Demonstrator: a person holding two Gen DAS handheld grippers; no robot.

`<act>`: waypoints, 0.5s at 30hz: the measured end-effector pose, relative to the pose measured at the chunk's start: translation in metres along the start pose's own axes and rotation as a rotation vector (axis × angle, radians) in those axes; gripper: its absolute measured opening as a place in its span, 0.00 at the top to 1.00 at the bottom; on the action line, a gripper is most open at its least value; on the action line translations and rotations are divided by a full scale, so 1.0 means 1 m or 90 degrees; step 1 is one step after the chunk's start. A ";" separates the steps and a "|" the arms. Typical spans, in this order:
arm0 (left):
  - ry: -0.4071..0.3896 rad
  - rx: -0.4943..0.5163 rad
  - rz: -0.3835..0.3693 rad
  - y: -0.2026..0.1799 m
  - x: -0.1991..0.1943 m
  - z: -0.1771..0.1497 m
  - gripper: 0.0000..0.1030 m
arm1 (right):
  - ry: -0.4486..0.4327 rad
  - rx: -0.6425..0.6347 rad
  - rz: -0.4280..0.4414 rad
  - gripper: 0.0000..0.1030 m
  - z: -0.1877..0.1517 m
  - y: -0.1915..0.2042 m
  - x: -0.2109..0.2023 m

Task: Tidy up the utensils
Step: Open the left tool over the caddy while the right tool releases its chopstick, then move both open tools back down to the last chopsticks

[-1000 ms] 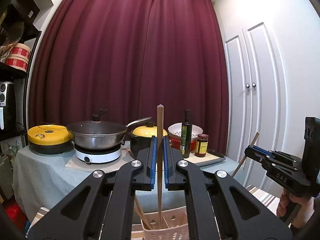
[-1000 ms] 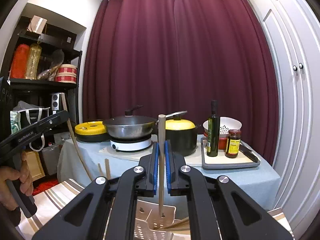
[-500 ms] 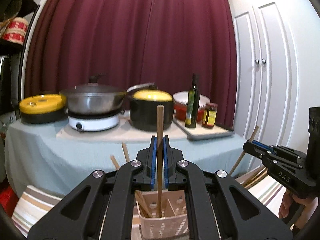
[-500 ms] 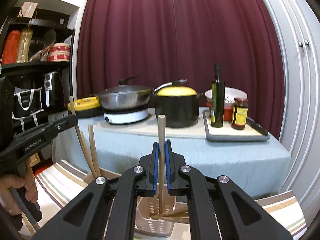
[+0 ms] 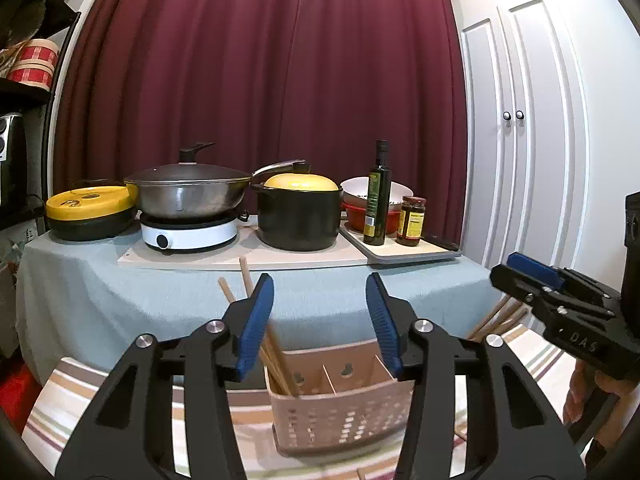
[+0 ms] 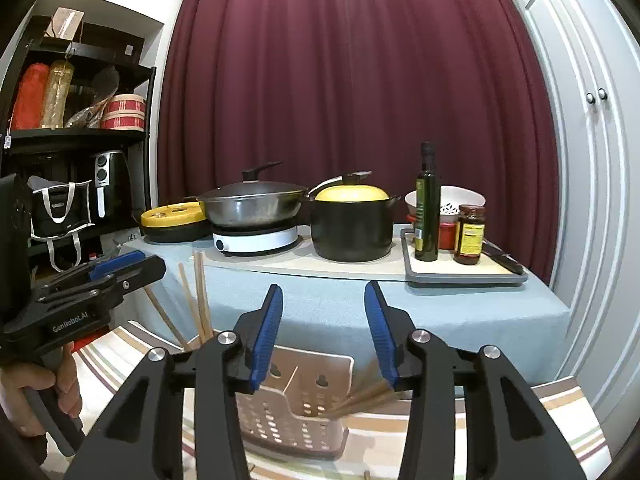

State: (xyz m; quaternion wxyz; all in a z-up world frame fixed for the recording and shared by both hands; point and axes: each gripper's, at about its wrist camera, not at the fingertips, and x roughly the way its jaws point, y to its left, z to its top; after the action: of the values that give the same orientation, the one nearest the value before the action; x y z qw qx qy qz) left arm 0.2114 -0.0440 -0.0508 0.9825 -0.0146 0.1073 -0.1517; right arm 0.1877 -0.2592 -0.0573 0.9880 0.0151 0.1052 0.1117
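Observation:
A pinkish slotted plastic basket point(image 5: 340, 412) with dividers stands on a striped cloth just beneath both grippers. Wooden chopsticks point(image 5: 276, 354) lean in its left compartment, their tops rising past my left gripper point(image 5: 320, 292), which is open with nothing between its blue pads. My right gripper point(image 6: 323, 296) is open too and holds nothing. In the right wrist view, blurred chopsticks point(image 6: 360, 396) lie slanted at the right side of the basket point(image 6: 288, 412), and more chopsticks point(image 6: 198, 300) stand at its left. The right gripper's body point(image 5: 560, 300) shows at the left wrist view's right edge.
Behind the basket is a table with a light blue cloth point(image 5: 320, 292). It carries a wok on a white cooker point(image 5: 188, 192), a black pot with a yellow lid point(image 5: 300, 216), an oil bottle point(image 5: 376, 196) and a jar point(image 5: 412, 220). A dark shelf unit point(image 6: 80, 140) stands at the left, white cupboard doors point(image 5: 520, 140) at the right.
Both grippers have opened and let go of the chopstick each held upright. The chopsticks have dropped into the basket. Both cameras now sit closer to the basket.

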 end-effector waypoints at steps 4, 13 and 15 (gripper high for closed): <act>0.000 -0.006 0.004 -0.003 -0.021 -0.004 0.47 | -0.004 0.004 -0.009 0.55 -0.004 -0.003 -0.023; 0.051 -0.026 0.010 -0.014 -0.062 -0.045 0.43 | 0.048 0.021 -0.030 0.55 -0.052 -0.023 -0.061; 0.070 -0.027 0.016 -0.016 -0.069 -0.059 0.43 | 0.061 0.023 -0.035 0.55 -0.067 -0.026 -0.070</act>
State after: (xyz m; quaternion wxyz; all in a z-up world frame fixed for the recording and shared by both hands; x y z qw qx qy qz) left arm 0.1300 -0.0387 -0.0931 0.9764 -0.0261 0.1642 -0.1377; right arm 0.1127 -0.3000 -0.1097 0.9841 0.0248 0.1552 0.0828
